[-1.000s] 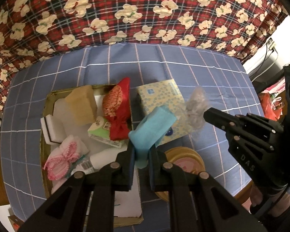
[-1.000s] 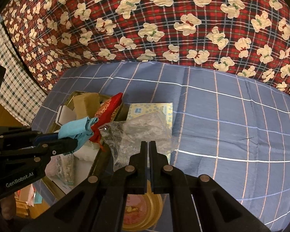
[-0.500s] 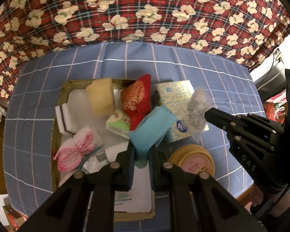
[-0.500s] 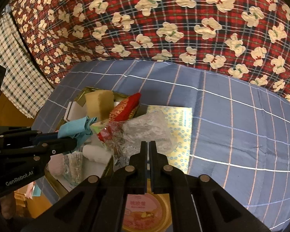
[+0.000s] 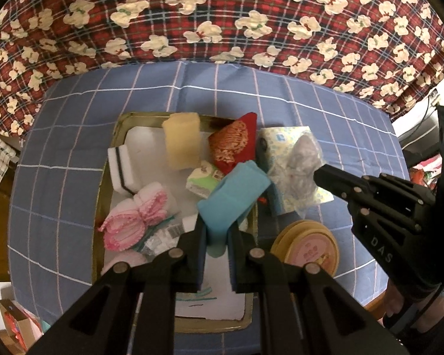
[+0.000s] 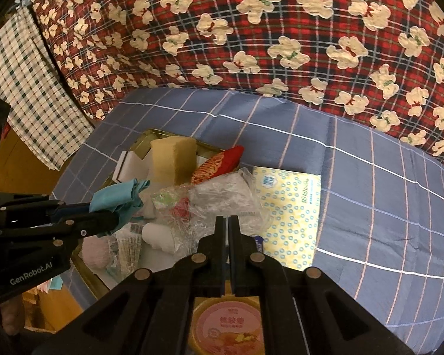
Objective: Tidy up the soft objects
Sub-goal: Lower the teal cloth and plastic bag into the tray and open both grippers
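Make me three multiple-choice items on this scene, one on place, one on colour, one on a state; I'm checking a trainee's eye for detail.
1. Where is the yellow sponge?
A. in the tray
B. on the round tin
C. on the tissue pack

2. What colour is the cloth in the left gripper?
A. red
B. turquoise
C. white

3. How is the right gripper?
A. wide open
B. shut on the clear plastic bag
C. shut on the sponge

Answers: 1 A, it stands inside the rim; 2 B, turquoise between the pads; 3 B, the crinkled film runs into the closed fingers.
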`<action>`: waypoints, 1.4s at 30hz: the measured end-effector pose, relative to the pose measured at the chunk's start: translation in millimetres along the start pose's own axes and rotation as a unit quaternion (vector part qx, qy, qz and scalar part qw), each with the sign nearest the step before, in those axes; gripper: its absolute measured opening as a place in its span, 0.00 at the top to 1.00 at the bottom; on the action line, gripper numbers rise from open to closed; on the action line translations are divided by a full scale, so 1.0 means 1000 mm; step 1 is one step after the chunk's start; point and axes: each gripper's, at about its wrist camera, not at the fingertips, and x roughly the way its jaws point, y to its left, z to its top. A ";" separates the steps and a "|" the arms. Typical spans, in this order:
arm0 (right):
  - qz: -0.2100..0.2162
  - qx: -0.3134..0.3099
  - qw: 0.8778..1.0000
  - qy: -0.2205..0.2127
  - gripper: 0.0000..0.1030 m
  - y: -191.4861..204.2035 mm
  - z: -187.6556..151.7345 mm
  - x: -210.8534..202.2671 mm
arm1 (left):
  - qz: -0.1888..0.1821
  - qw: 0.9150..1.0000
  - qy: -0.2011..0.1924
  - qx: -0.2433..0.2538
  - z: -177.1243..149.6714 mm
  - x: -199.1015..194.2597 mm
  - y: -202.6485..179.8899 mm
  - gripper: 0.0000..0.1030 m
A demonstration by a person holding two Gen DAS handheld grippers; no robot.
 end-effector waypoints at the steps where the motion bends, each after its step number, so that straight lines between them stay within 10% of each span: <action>1: 0.001 -0.002 1.000 0.000 0.98 0.001 0.000 0.001 | 0.001 1.000 0.000 -0.003 -0.002 -0.001 0.002 0.91; 42: 0.051 -0.090 0.993 0.056 0.98 0.079 0.011 0.064 | 0.045 0.994 0.045 -0.088 -0.031 0.022 0.083 0.90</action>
